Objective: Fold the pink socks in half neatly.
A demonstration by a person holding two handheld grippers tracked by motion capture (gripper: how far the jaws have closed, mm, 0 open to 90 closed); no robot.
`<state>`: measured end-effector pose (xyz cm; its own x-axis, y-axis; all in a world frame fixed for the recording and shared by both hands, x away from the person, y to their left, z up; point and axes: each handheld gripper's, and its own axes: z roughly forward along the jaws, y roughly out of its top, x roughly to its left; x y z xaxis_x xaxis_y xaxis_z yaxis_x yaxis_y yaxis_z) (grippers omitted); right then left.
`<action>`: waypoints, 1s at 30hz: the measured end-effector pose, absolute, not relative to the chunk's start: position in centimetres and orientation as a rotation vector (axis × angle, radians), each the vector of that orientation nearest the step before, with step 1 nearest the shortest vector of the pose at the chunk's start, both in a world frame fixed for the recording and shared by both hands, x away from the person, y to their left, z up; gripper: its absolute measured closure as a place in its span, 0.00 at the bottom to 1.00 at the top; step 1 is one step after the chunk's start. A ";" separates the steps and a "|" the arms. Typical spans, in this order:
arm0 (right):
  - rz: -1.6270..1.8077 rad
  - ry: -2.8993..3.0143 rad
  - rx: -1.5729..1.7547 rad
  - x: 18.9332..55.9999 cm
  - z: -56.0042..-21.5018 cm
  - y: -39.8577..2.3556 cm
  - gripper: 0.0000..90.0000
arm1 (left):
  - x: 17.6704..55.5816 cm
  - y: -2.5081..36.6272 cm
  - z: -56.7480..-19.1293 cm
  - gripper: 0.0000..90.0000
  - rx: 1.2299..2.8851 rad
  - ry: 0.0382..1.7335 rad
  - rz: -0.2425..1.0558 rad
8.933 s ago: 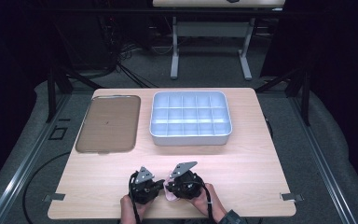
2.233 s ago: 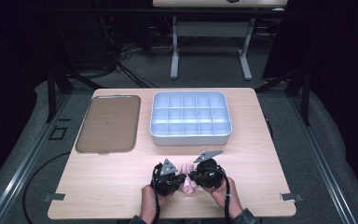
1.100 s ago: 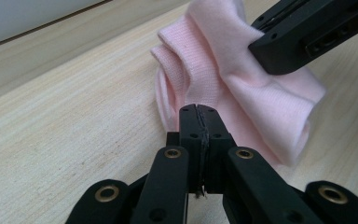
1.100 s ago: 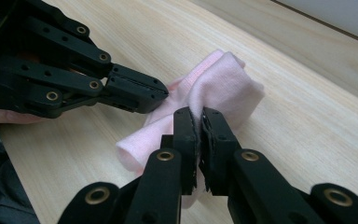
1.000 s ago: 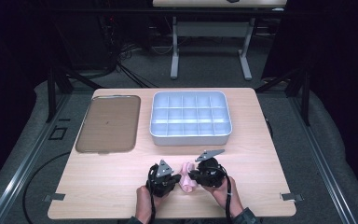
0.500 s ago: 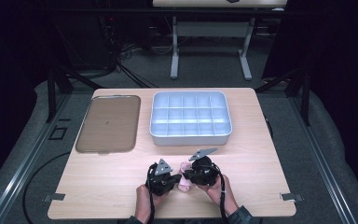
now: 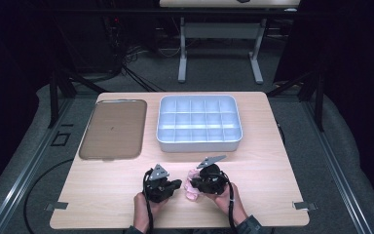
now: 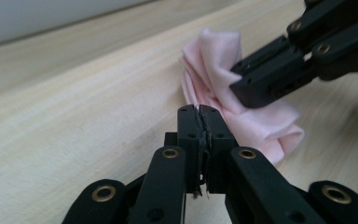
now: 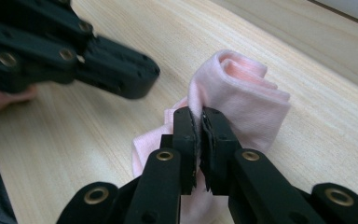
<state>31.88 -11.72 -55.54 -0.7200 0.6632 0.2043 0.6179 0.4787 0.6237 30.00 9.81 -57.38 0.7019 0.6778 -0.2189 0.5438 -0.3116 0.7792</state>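
Over the last couple of seconds both hands have drawn a little closer together near the bench's (image 7: 102, 195) front edge, and little else has moved. The right hand-held gripper (image 9: 198, 119) pinches a fold of the pink cloth (image 9: 242, 98), which lies bunched on the wood between the two tools. The left hand-held gripper (image 8: 199, 116) has its jaws pressed together just beside the cloth's edge, seemingly on nothing. Folding looks under way; the compartment tray (image 7: 199, 141) and brown tray (image 7: 112, 129) sit untouched behind.
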 end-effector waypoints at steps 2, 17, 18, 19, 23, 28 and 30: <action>1.072 2.640 1.146 31.8 -55.6 -11.6 0.94 | 30.2 9.9 -56.7 0.97 1.994 0.905 0.192; 1.037 2.630 1.128 31.6 -55.8 -11.4 0.94 | 33.2 5.8 -55.2 0.98 2.099 0.761 0.185; 1.052 2.630 1.133 31.6 -55.9 -11.4 0.94 | 33.4 5.6 -55.3 0.98 2.116 0.758 0.195; 1.050 2.632 1.135 31.6 -55.9 -11.4 0.94 | 33.6 5.4 -55.5 0.98 2.125 0.755 0.193; 1.049 2.629 1.138 31.6 -55.9 -11.5 0.94 | 33.9 4.9 -55.9 0.99 2.159 0.753 0.213; 1.055 2.614 1.141 31.5 -56.0 -11.4 0.94 | 34.1 4.6 -56.4 1.00 2.176 0.764 0.222; 1.053 2.609 1.151 31.5 -56.0 -11.4 0.93 | 34.1 4.5 -56.4 1.00 2.189 0.757 0.233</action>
<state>31.45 -11.41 -55.96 -0.7088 0.6834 0.1747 0.6132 0.4745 0.6316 34.12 4.54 -56.40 0.8047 0.5886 -0.0778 0.4432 -0.5082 0.7385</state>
